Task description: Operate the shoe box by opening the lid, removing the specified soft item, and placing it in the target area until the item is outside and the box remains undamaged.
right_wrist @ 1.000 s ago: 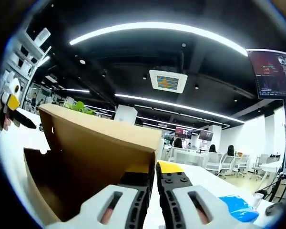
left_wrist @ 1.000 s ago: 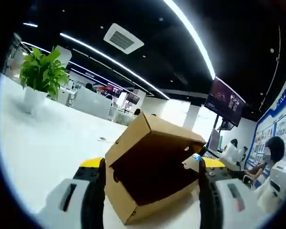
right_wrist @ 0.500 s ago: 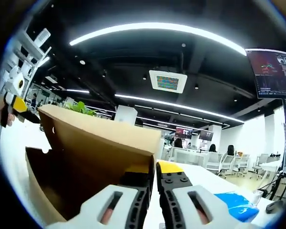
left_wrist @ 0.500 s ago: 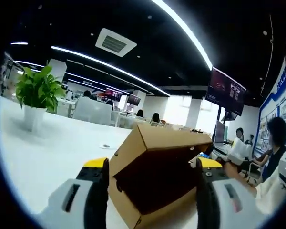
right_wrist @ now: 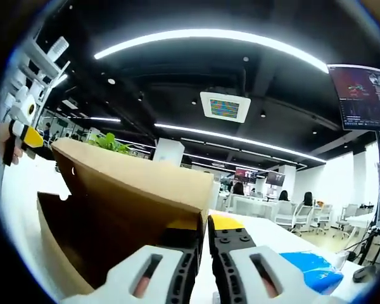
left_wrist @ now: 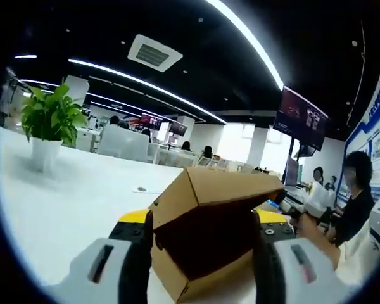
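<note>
Lowered slightly, the lid (left_wrist: 209, 209) tilts between the spread jaws of the left gripper (left_wrist: 202, 253), while the right gripper (right_wrist: 202, 253) stays clamped on its edge to hold the box (right_wrist: 114, 215) open.

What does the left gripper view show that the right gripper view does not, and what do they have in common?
The left gripper view gives the whole green potted plant in its white pot, a person in dark clothes at the right, and the left gripper with jaws apart either side of the brown cardboard shoe box.

The right gripper view gives a blue soft-looking item on the table, white office chairs, and the right gripper with jaws closed on the box's lid edge.

Both share the box with its lid raised, the white table, ceiling light strips and a hanging screen.
</note>
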The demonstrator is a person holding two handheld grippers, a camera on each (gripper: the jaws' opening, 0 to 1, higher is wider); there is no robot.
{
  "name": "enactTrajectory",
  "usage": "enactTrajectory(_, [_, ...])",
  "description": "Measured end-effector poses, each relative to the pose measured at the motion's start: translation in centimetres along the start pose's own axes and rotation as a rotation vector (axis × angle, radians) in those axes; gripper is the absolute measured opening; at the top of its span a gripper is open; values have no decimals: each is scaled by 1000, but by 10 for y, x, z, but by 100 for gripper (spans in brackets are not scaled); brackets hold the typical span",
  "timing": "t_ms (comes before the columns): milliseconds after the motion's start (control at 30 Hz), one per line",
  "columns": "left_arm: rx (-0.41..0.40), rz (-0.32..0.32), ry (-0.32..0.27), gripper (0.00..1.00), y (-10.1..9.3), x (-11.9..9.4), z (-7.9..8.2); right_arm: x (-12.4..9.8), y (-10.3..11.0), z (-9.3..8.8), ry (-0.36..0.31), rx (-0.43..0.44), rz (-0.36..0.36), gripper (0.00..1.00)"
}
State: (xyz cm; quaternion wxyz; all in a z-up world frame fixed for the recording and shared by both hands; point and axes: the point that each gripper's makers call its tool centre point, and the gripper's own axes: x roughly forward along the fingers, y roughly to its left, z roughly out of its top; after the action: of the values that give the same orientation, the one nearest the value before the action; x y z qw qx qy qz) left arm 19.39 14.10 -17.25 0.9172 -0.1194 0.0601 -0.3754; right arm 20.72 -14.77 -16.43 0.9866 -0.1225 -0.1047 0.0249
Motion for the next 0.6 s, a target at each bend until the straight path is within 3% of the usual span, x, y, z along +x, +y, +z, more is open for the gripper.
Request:
enactTrajectory(133, [23,14,11,63,3,2,-8,-3,2,-3,-3,-16,-3,2])
enactTrajectory(267, [-7,-5,-20,54,-4,1,-3,-4,2,-5,1,-18,3,2])
enactTrajectory(367, [33,37,-13,62,1,0,-4,-5,2,-7,5,-17,9,2])
enactTrajectory(500, [14,54,-23,59,7,-1,-3,-5,3,-6,8,-22,12,3])
enactTrajectory(600, [-16,33,-31,57,5,0,-2,-6,3,-7,8,-29,14,3])
